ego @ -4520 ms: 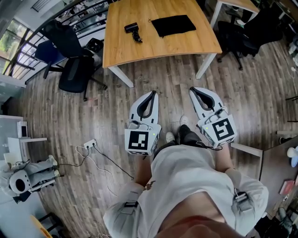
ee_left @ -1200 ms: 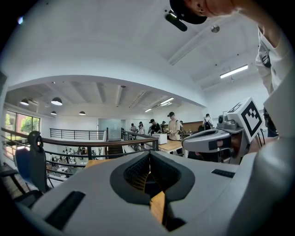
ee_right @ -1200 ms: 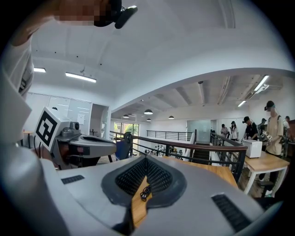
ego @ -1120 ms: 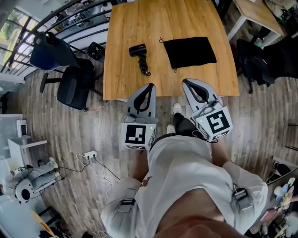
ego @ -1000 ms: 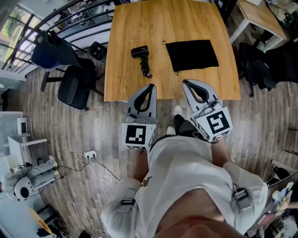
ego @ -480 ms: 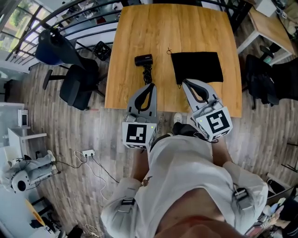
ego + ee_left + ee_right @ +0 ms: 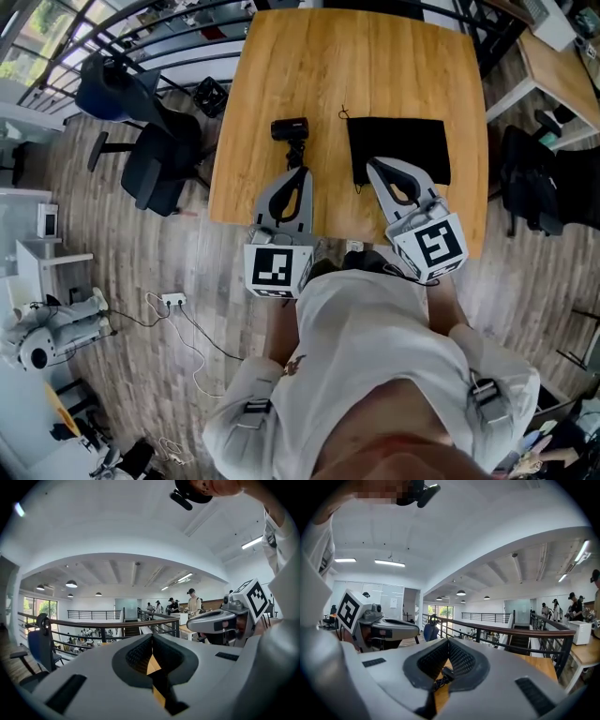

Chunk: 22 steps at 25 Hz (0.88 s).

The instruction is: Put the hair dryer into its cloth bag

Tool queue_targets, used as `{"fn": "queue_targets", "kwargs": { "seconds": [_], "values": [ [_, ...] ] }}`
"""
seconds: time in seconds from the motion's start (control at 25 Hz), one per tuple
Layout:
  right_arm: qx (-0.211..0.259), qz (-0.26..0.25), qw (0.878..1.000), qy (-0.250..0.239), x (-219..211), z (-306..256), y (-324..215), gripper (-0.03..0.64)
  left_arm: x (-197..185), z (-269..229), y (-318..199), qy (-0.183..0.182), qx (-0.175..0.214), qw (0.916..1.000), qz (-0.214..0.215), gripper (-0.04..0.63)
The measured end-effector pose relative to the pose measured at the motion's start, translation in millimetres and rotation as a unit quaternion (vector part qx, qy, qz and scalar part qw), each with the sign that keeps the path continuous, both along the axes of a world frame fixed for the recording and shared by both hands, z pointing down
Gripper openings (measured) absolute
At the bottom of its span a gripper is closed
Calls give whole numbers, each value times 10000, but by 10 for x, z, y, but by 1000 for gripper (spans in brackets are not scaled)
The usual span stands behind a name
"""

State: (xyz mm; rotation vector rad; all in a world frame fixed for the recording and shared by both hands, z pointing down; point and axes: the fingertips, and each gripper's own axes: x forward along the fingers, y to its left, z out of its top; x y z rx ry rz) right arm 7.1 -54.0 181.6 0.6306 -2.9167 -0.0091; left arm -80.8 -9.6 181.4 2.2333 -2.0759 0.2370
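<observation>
Honey-coloured wood filled the top of the head view: the table point(image 7: 328, 56) stood square ahead, and on it the task's two things lay side by side. The black hair dryer point(image 7: 290, 128) sat left of centre, its cord bunched below it toward the near edge. Just to its right, with a strip of bare wood between them, the black cloth bag point(image 7: 398, 148) lay flat, its drawstring ends trailing off its left side. And there were the two tools, both out over the near edge of the table! The left gripper point(image 7: 300, 172) pointed up the frame with its tip just below the dryer's cord, fingers pressed together at the tips with nothing between them, as its own view showed. The right gripper point(image 7: 372, 164) angled toward the upper left, its tip overlapping the bag's lower left corner in the picture; its fingers met at the tips too, holding nothing, and through the loop behind them the dryer showed small on the wood. The person's white shirt point(image 7: 375, 356) filled the lower frame. A black office chair point(image 7: 155, 169) stood on the plank floor point(image 7: 112, 253) at the left.
</observation>
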Motion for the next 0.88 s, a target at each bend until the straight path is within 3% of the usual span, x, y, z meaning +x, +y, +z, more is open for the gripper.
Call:
{"fn": "queue_targets", "kwargs": {
  "seconds": [0.44, 0.88],
  "values": [
    [-241, -235, 9994, 77, -204, 200, -167, 20, -174, 211, -135, 28, -283, 9994, -218, 18],
    [-485, 35, 9981, 385, -589, 497, -327, 21, -574, 554, -369, 189, -580, 9981, 41, 20]
  ]
}}
